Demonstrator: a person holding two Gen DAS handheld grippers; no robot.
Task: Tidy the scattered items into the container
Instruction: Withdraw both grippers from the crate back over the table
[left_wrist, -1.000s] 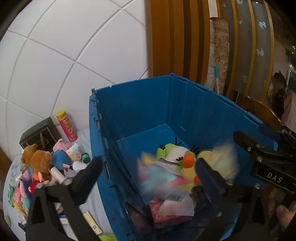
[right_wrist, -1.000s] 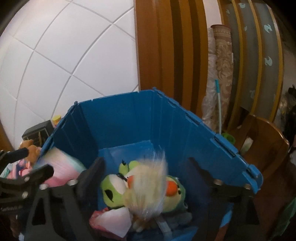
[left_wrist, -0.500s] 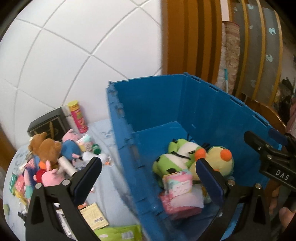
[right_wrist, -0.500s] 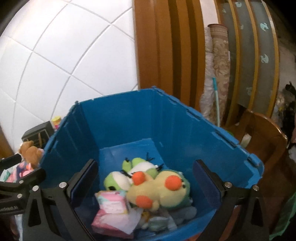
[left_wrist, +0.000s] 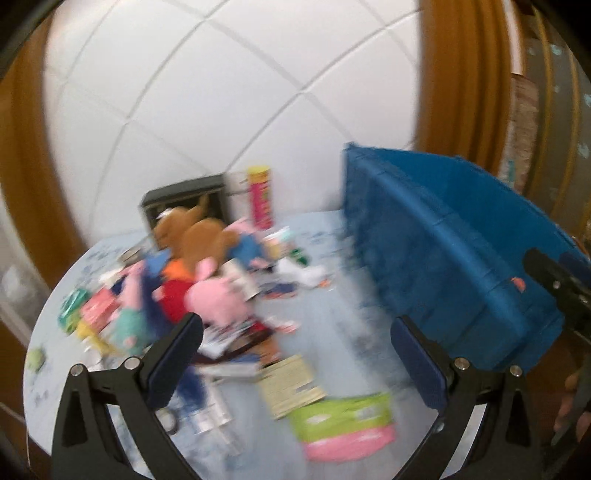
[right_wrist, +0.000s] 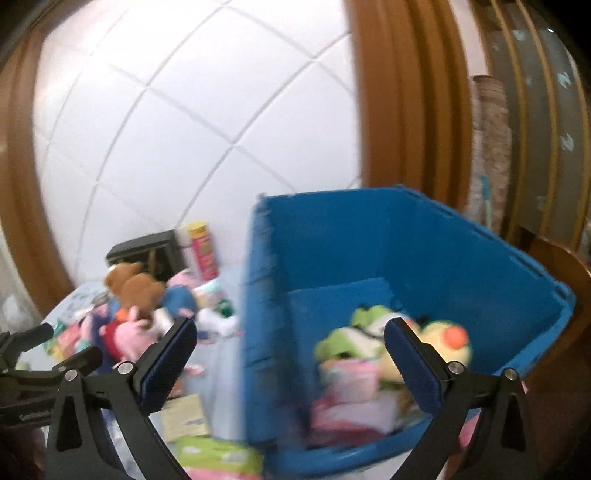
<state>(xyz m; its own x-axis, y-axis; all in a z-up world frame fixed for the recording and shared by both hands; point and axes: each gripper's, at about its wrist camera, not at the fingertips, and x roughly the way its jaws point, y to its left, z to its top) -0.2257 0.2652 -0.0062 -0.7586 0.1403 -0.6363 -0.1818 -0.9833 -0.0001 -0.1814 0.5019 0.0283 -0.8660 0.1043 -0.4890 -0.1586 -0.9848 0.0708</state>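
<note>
- The blue crate (right_wrist: 424, 258) stands on the table (left_wrist: 325, 266) against the tiled wall. In it I see a green plush (right_wrist: 354, 332), a yellow plush with an orange spot (right_wrist: 448, 341) and pink packets (right_wrist: 351, 384), all blurred.
- The scattered pile lies on the table left of the crate: a brown bear (left_wrist: 199, 232), a pink pig plush (left_wrist: 218, 299), a tall pink-and-yellow can (left_wrist: 260, 199) standing upright by a black box (left_wrist: 184, 195), and a green-and-pink packet (left_wrist: 343, 424) nearest me.
- My left tongs (left_wrist: 295, 360) stand wide and empty above the table, the pig plush just beyond their left finger, the crate to their right.
- My right tongs (right_wrist: 290, 363) gape wide and empty, straddling the crate's near left wall.
- Against a second ago, both views have swung left from the crate's inside toward the pile.
</note>
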